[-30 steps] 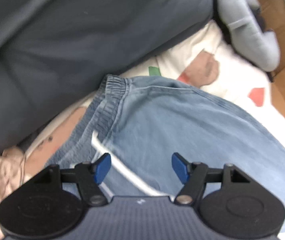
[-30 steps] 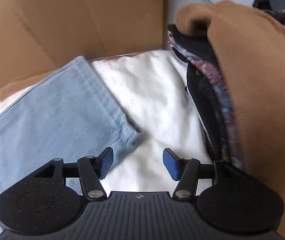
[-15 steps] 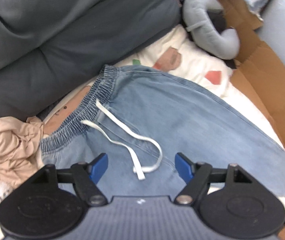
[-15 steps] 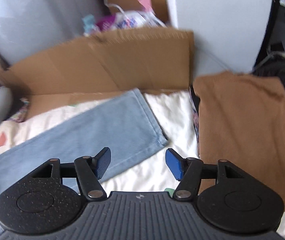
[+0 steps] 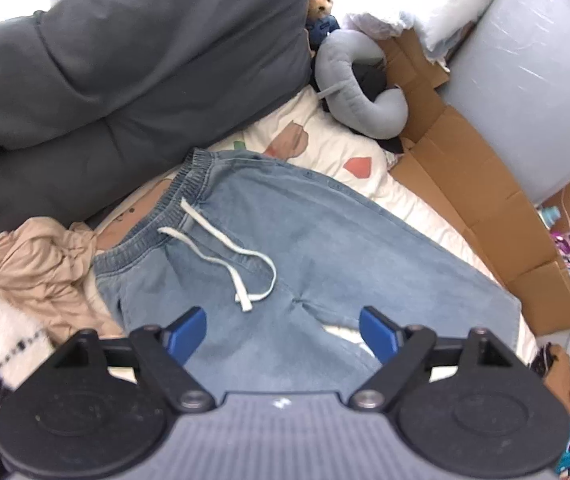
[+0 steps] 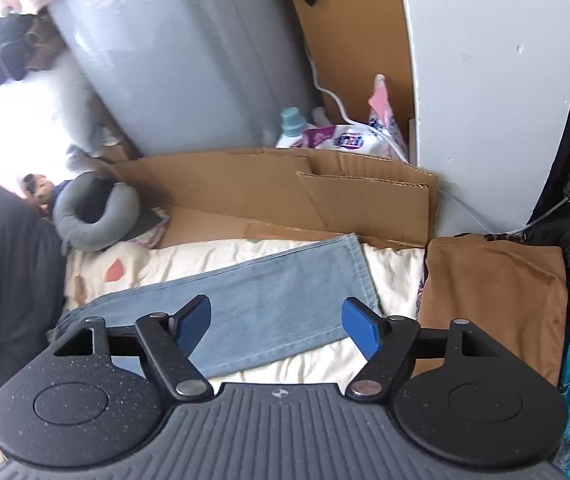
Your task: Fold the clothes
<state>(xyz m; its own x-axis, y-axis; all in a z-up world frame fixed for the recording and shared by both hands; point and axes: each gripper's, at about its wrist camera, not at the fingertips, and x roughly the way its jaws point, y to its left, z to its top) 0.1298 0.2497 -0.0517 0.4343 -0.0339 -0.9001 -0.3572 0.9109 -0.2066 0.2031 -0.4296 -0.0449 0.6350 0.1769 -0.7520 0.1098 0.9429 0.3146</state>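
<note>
The bed (image 5: 417, 208), under a cream sheet with coloured patches, carries everything here. A dark grey duvet (image 5: 125, 60) is heaped along its far left side, and flattened cardboard (image 6: 269, 196) stands along the far edge. A folded brown garment (image 6: 493, 296) sits at the right end of the bed.

The jeans (image 5: 325, 248) lie spread flat across the middle of the sheet, elastic waistband to the left, with one leg (image 6: 269, 300) reaching right and its hem stopping near the brown garment. A white drawstring (image 5: 225, 252) loops loose over the front. A crumpled beige top (image 5: 41, 272) touches the waistband, and a grey neck pillow (image 5: 365, 92) lies at the far side.

The left tool (image 5: 283, 330) hangs above the crotch of the jeans and the right tool (image 6: 277, 326) above the leg. Both have just been opening, and both stand wide with nothing between them.

Denim like this looks soft but weighty, likely to drape and hold a crease rather than slip. I would pinch it at the thick waistband and at the hem, where the doubled cloth gives the best purchase.
</note>
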